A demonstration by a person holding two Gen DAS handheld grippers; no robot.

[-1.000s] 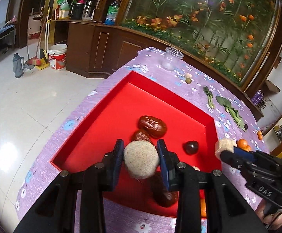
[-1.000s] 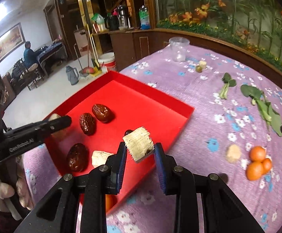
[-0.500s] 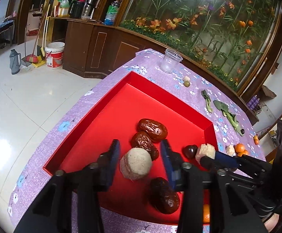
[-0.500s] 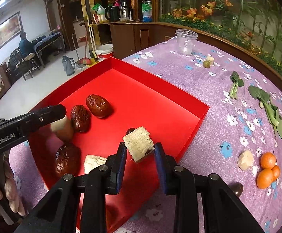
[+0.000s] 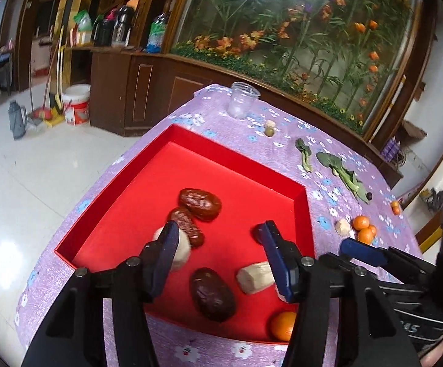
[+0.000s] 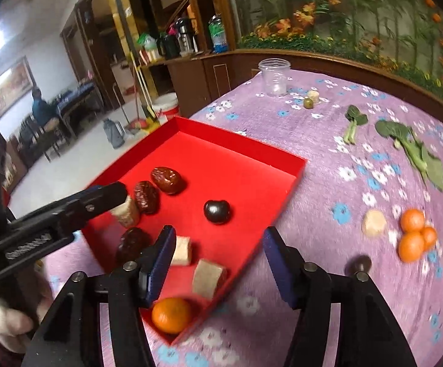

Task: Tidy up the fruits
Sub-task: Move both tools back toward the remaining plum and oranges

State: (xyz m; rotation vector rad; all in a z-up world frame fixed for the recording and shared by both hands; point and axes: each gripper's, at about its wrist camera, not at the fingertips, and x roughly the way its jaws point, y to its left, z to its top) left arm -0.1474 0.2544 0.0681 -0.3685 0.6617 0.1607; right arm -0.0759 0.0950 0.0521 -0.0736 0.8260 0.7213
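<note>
A red tray [image 5: 239, 169] [image 6: 246, 150] on the purple cloth holds three brown dates [image 5: 200, 203] [image 6: 166, 179], a dark round fruit [image 6: 217, 211], an orange [image 6: 171, 315] [image 5: 283, 325] and pale cut chunks [image 6: 207, 278] [image 5: 255, 276]. My left gripper [image 5: 221, 258] is open over the tray, a pale round piece [image 5: 181, 249] lying by its left finger. My right gripper [image 6: 217, 263] is open and empty above the tray's near corner, over the pale chunks. The left gripper also shows in the right wrist view [image 6: 68, 211].
On the cloth right of the tray lie three small oranges [image 6: 414, 234] [image 5: 363, 227], a pale chunk [image 6: 373, 223], a dark fruit [image 6: 357, 264], green leaves [image 6: 414, 150], a clear jar [image 6: 275, 76] and a green fruit [image 6: 308, 103]. The table edge drops to a tiled floor on the left.
Both grippers have opened. The left one let the pale round piece down beside the dates; the right one dropped its pale cut chunk into the tray's near corner.
</note>
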